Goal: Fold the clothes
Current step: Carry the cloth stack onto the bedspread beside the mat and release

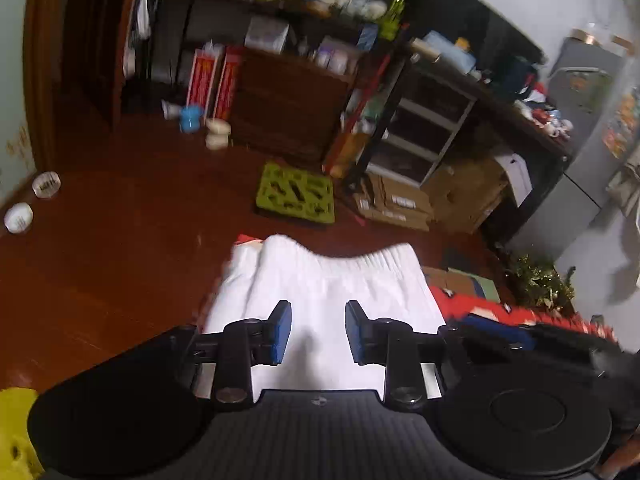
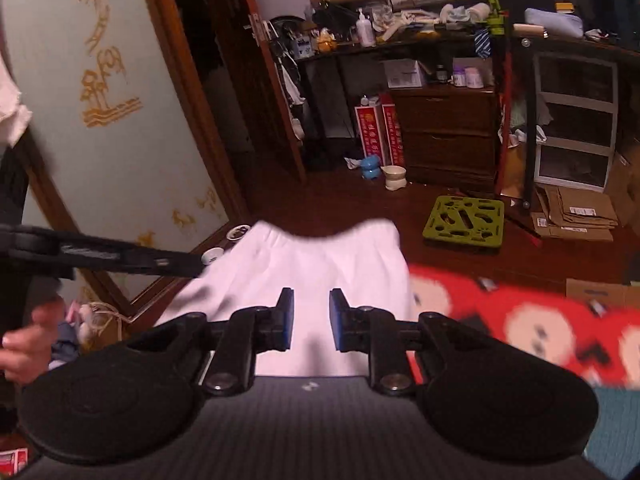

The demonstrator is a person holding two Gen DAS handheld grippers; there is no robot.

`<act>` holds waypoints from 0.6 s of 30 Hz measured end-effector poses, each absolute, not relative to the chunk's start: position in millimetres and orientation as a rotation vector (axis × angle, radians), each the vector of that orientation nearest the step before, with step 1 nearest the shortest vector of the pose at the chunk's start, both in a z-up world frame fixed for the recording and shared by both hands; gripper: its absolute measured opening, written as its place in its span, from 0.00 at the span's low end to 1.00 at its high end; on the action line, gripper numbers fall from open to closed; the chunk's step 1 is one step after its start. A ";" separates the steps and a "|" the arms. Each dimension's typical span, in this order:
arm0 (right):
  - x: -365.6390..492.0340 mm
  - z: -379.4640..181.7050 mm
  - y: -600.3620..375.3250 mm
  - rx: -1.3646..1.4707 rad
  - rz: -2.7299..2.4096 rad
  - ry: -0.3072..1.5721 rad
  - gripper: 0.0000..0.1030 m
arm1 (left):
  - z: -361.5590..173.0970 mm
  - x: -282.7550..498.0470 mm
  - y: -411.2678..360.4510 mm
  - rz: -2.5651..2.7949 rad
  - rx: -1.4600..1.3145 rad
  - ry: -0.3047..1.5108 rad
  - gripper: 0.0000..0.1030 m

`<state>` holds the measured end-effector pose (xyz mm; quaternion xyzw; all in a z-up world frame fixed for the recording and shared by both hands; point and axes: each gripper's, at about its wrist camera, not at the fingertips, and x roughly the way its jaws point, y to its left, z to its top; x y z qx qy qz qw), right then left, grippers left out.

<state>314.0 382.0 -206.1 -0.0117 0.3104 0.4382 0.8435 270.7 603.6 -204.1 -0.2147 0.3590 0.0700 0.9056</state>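
White shorts (image 1: 320, 292) lie flat on the red patterned cloth (image 2: 520, 320), waistband toward the green mat (image 1: 296, 194) on the floor. Left of that cloth, the left gripper (image 1: 318, 330) hovers over the shorts, jaws apart, empty. The right gripper (image 2: 311, 318) does likewise, slightly narrower.

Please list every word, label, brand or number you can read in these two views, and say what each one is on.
None can be read.
Red boxes by the dresser: columns of characters, too blurred.
Cardboard boxes on the floor: white labels, too small.
White box on the shelf: print, too small.
Wall: gold decoration, not legible as text.
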 end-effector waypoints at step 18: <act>389.2 -264.8 373.6 -0.061 0.907 0.728 0.12 | -220.8 231.3 618.4 0.263 -0.332 0.761 0.35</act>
